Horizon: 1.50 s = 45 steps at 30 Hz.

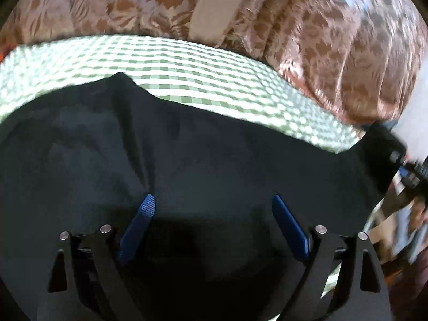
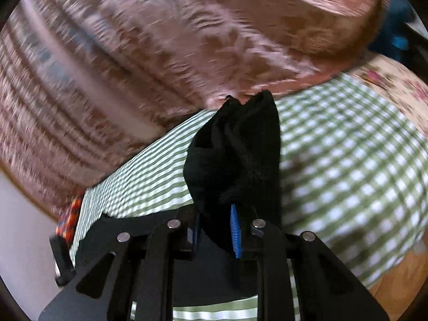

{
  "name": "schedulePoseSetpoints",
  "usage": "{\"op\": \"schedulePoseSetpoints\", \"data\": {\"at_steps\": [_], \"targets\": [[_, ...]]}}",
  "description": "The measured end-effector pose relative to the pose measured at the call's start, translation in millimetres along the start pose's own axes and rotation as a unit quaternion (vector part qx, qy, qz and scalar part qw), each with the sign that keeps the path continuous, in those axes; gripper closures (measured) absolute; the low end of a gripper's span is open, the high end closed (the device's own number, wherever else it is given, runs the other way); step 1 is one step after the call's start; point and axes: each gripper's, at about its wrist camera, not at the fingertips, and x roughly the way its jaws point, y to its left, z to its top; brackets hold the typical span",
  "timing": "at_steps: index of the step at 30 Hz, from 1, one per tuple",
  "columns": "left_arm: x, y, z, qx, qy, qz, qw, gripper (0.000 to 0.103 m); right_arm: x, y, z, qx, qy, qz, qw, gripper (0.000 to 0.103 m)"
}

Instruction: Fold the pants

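Observation:
Black pants (image 1: 187, 155) lie spread on a green-and-white checked cloth (image 1: 171, 61). My left gripper (image 1: 212, 202) is open just above the pants, its blue fingers (image 1: 145, 214) wide apart with nothing between them. My right gripper (image 2: 216, 219) is shut on a bunched end of the pants (image 2: 238, 149), which stands up out of the blue pads (image 2: 235, 230) above the checked cloth (image 2: 347, 165). The right gripper also shows at the right edge of the left wrist view (image 1: 401, 160), holding the pants' far end.
A brown patterned curtain or cover (image 1: 334, 40) hangs behind the checked surface and fills the upper part of the right wrist view (image 2: 160, 53). A floral fabric (image 2: 396, 80) lies at the far right. Printed papers or boxes (image 1: 401, 227) sit at the right.

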Motion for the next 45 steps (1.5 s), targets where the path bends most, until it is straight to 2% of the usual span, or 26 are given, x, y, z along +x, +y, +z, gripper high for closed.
{"op": "schedulePoseSetpoints", "data": {"at_steps": [3,6,8,10,14,20,23,24,27,29,32,35,36,37,38,39,42,43,45], "targets": [[-9,15,7,-0.059,0.006,-0.039,0.9975,0.013,18,38,-10,-0.036,0.021,0.033,0.999,0.086],[-13,26,9,-0.094,0.014,-0.077,0.9925,0.012,41,82,-29,-0.087,0.051,0.063,0.993,0.086],[-15,31,10,-0.119,0.027,-0.117,0.9855,0.012,62,114,-49,-0.126,0.079,0.083,0.985,0.086],[-20,36,11,-0.138,0.026,-0.133,0.9812,0.012,79,137,-68,-0.161,0.103,0.089,0.977,0.086],[-24,52,10,-0.198,0.030,-0.176,0.9637,0.012,105,175,-109,-0.229,0.144,0.101,0.957,0.086],[-17,56,15,-0.221,0.058,-0.238,0.9440,0.012,119,199,-151,-0.323,0.155,0.072,0.931,0.084],[-11,48,17,-0.215,0.071,-0.250,0.9413,0.012,117,197,-157,-0.329,0.159,0.086,0.927,0.070],[-8,44,18,-0.213,0.076,-0.250,0.9415,0.012,114,194,-157,-0.320,0.165,0.104,0.927,0.061],[1,31,18,-0.199,0.091,-0.239,0.9461,0.012,101,183,-151,-0.291,0.174,0.137,0.931,0.060],[9,21,18,-0.185,0.109,-0.221,0.9514,0.012,91,171,-137,-0.256,0.175,0.149,0.939,0.060],[15,12,17,-0.166,0.119,-0.206,0.9570,0.023,68,136,-111,-0.193,0.155,0.134,0.960,0.061],[21,6,14,-0.155,0.123,-0.190,0.9616,0.037,40,94,-85,-0.135,0.117,0.092,0.980,0.067],[23,2,14,-0.147,0.124,-0.180,0.9648,0.047,32,82,-79,-0.118,0.106,0.077,0.984,0.071],[25,-1,14,-0.137,0.123,-0.170,0.9680,0.063,25,67,-71,-0.097,0.093,0.054,0.989,0.077],[27,-3,13,-0.127,0.121,-0.157,0.9720,0.071,19,55,-69,-0.083,0.087,0.040,0.992,0.080],[26,-6,15,-0.114,0.112,-0.143,0.9767,0.083,18,46,-66,-0.070,0.082,0.027,0.994,0.084],[7,-14,20,-0.071,0.057,-0.154,0.9839,0.085,17,35,-67,-0.059,0.088,0.018,0.994,0.086],[-8,-19,21,-0.041,0.021,-0.169,0.9845,0.085,22,36,-69,-0.065,0.097,0.020,0.993,0.086],[-21,-22,21,-0.001,0.001,-0.155,0.9879,0.085,29,38,-76,-0.075,0.113,0.027,0.990,0.086]]}}
